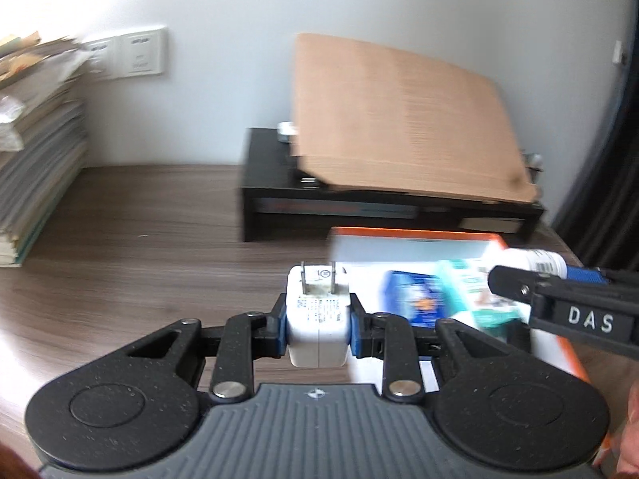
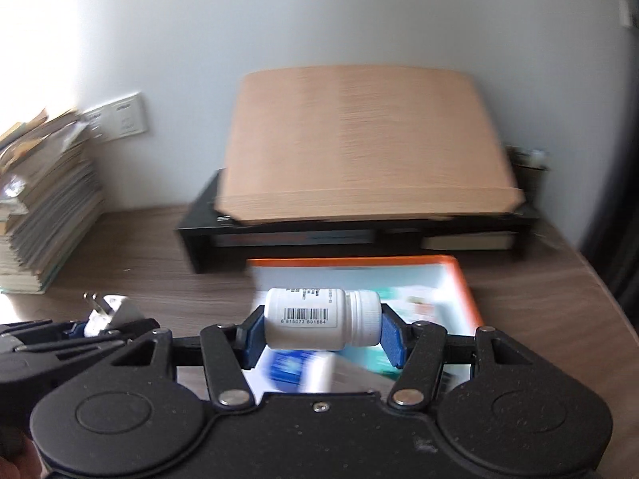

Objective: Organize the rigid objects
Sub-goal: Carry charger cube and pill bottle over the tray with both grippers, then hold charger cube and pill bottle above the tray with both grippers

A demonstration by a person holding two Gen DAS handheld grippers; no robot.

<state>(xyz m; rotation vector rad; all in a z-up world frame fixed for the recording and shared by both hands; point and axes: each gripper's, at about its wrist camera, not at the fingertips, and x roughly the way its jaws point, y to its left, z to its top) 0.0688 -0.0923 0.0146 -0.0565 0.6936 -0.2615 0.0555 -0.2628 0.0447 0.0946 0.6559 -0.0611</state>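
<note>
My left gripper (image 1: 318, 329) is shut on a white plug adapter (image 1: 317, 315), its two metal prongs pointing away from me, held above the wooden desk. My right gripper (image 2: 321, 333) is shut on a white pill bottle (image 2: 321, 317) lying sideways, barcode up, cap to the right, over the orange-rimmed tray (image 2: 465, 285). In the left wrist view the right gripper (image 1: 559, 295) comes in from the right with the bottle (image 1: 527, 259). The right wrist view shows the left gripper (image 2: 100, 325) at the left with the adapter (image 2: 112, 309).
The tray (image 1: 415, 235) holds a blue packet (image 1: 411, 297) and a teal-and-white box (image 1: 475, 291). Behind it a black desk riser (image 2: 319, 235) carries a tilted cardboard sheet (image 2: 359, 139). A stack of books (image 1: 36, 151) stands at the left wall by the sockets (image 1: 135, 54).
</note>
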